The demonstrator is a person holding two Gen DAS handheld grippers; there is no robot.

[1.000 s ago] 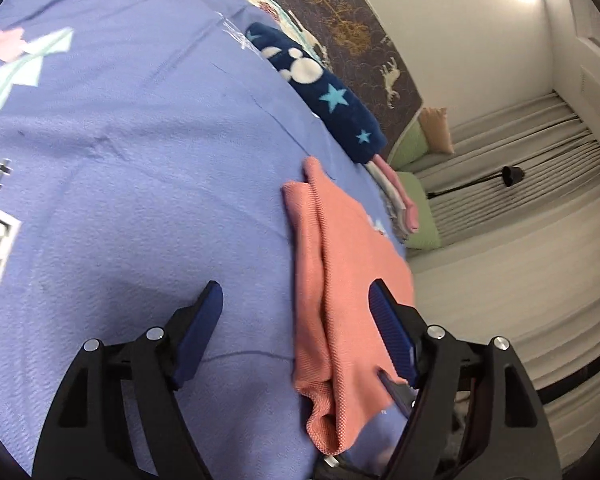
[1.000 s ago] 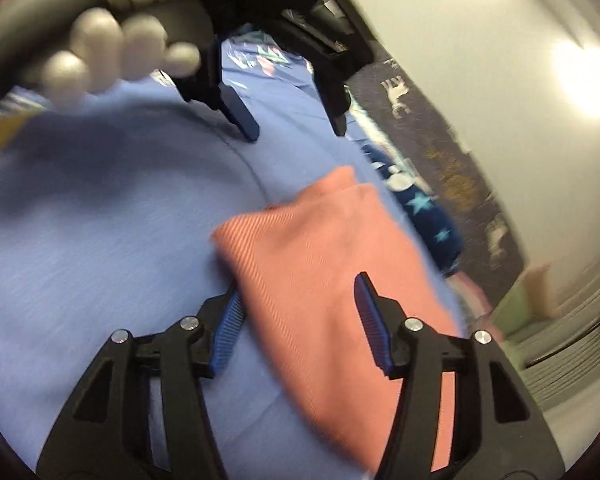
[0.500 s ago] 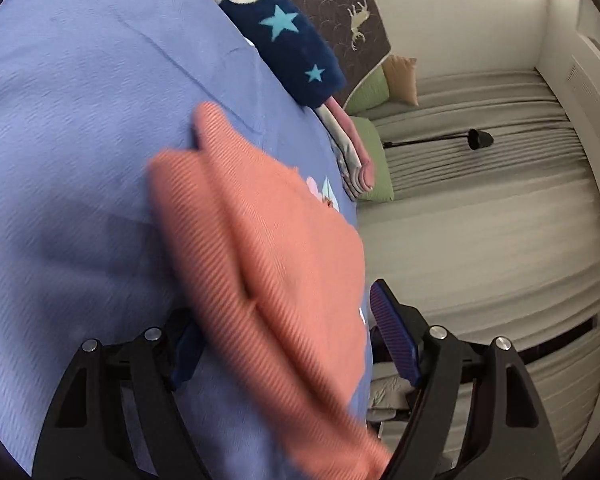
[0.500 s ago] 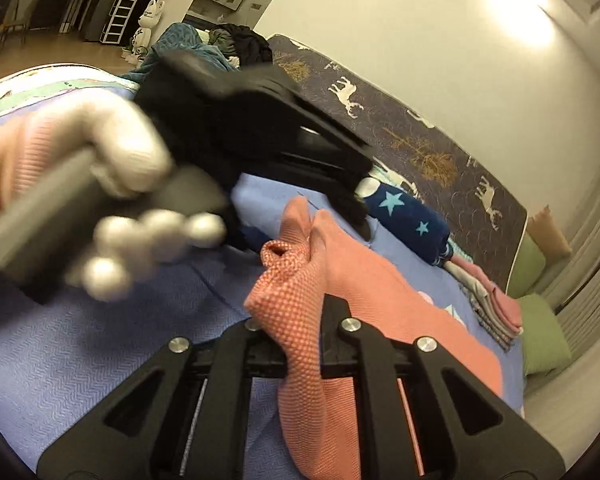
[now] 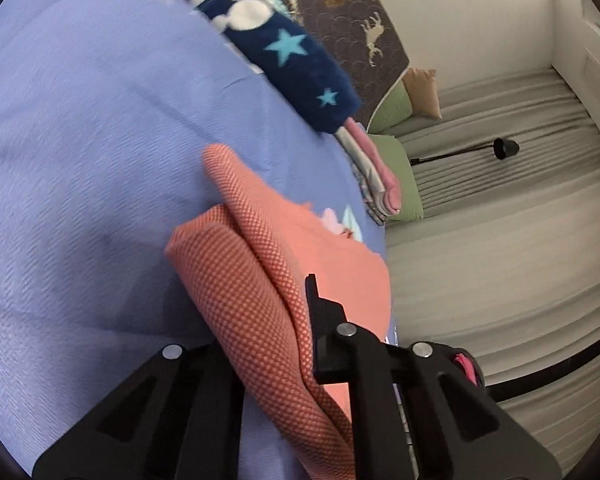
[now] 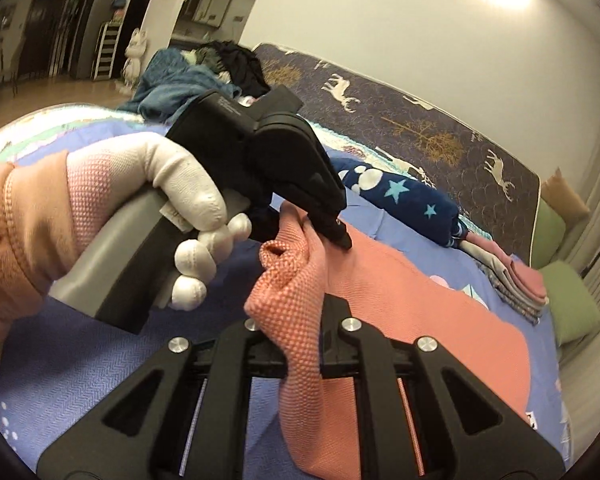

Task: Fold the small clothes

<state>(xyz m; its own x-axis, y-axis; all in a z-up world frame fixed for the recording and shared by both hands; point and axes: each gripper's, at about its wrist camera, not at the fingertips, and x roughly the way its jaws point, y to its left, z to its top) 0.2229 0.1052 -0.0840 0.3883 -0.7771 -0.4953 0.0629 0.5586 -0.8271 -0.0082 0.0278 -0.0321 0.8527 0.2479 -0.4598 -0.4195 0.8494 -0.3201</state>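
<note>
In the left wrist view the left gripper [image 5: 300,344] is closing on a fold of the salmon-pink waffle-knit garment [image 5: 260,280], whose length runs toward the blue bedspread's [image 5: 80,140] far right edge, while in the right wrist view the right gripper [image 6: 304,344] pinches the neighbouring corner beside it

Both my left gripper [image 5: 296,320] and right gripper [image 6: 300,344] have clamped onto the pink garment [image 6: 400,304], lifting its near edge.
</note>
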